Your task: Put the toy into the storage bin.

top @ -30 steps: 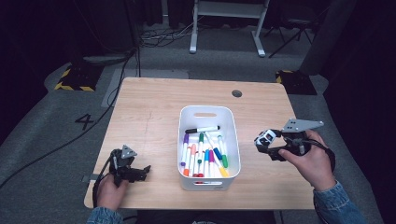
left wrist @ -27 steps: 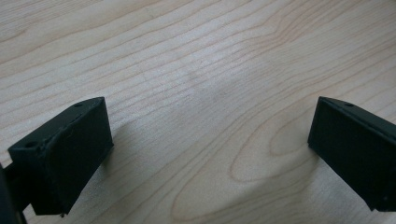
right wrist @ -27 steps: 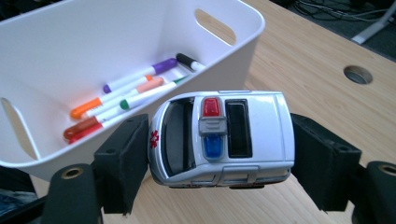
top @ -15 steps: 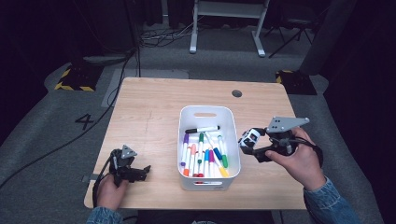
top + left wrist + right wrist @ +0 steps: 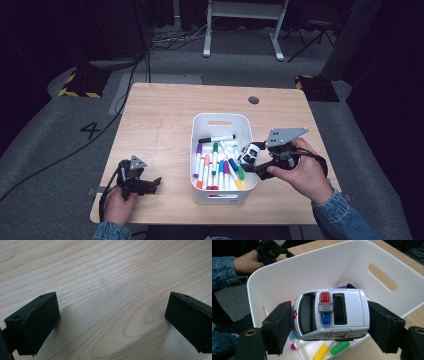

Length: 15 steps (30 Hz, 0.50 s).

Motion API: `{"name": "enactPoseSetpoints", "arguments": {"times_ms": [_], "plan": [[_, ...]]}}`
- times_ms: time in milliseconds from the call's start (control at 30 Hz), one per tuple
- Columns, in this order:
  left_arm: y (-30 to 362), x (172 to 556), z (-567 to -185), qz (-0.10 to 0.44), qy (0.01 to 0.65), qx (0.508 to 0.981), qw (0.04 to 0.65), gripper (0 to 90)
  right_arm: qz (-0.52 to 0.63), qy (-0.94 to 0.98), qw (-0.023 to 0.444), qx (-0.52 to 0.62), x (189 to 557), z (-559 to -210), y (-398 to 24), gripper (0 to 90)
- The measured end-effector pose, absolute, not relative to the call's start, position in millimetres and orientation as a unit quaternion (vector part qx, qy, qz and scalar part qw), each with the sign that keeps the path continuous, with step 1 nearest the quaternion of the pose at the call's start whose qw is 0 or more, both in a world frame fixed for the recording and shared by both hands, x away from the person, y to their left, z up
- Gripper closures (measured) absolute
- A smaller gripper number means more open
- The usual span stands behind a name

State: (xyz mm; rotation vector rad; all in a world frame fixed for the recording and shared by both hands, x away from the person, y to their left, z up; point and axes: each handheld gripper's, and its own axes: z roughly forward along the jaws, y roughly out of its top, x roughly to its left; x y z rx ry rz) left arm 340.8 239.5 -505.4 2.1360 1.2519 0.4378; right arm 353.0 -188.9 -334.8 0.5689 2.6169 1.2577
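A white toy ambulance (image 5: 331,315) with a red and blue roof light is clamped between the jaws of my right gripper (image 5: 329,325). In the high view the toy ambulance (image 5: 250,152) hangs over the right rim of a white bin (image 5: 220,121) that holds several coloured markers (image 5: 216,167), with my right gripper (image 5: 254,159) shut on it. My left gripper (image 5: 154,184) rests low on the wooden table (image 5: 160,120) near its front left corner. Its jaws stand wide apart over bare wood, as the left gripper (image 5: 110,320) view shows.
The bin has a slot handle (image 5: 383,277) in its far wall. A round grommet (image 5: 253,100) sits at the table's back right. Beyond the table are a white desk frame (image 5: 245,25), cables (image 5: 170,40) and a hazard-striped block (image 5: 80,82) on the floor.
My right gripper has carried the toy ambulance leftward and down, from beside the bin to over its right rim. The left gripper has stayed still.
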Motion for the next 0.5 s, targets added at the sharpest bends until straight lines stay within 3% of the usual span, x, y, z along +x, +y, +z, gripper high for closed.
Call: {"name": "enactPoseSetpoints", "arguments": {"times_ms": [500], "plan": [[239,341,-505,0.165,0.474,0.808,0.309,0.0,0.361,0.916,0.059,0.167,350,-358,-171,25.7]]}}
